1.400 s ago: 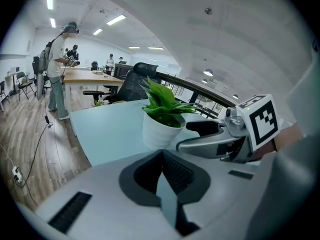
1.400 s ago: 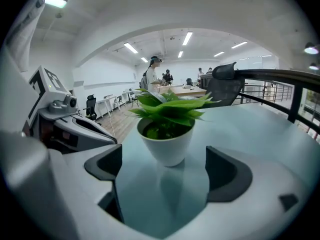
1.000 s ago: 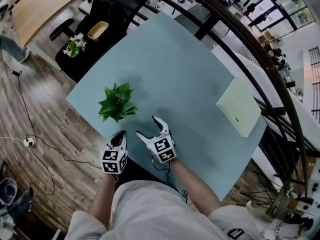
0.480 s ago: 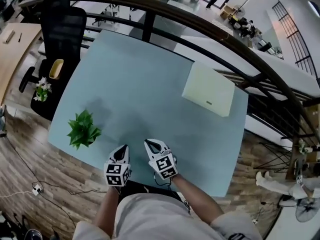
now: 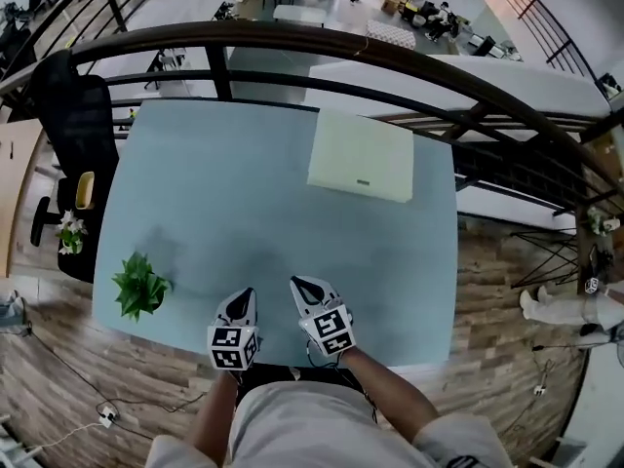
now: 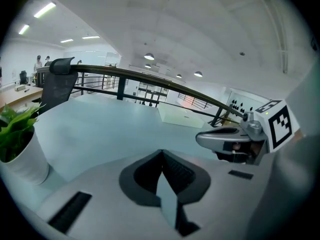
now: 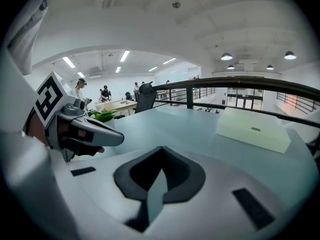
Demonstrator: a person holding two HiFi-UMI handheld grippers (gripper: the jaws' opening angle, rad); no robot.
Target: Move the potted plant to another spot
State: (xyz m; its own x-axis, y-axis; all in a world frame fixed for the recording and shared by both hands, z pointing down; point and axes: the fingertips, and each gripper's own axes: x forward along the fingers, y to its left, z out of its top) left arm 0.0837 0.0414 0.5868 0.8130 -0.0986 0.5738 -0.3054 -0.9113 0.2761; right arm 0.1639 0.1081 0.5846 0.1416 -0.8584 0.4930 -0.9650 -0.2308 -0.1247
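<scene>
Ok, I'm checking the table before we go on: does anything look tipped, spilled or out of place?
Nothing is tipped or spilled. The potted plant stands upright, though it sits close to the edge at the table's near-left corner in the head view. The pale box lies flat at the far side.

We see a pale blue-grey table [image 5: 273,193] with two things on it, well apart. A potted plant [image 5: 139,286] in a white pot stands upright near its front left corner. A flat pale green box [image 5: 362,155] lies at the far edge, right of centre.
</scene>
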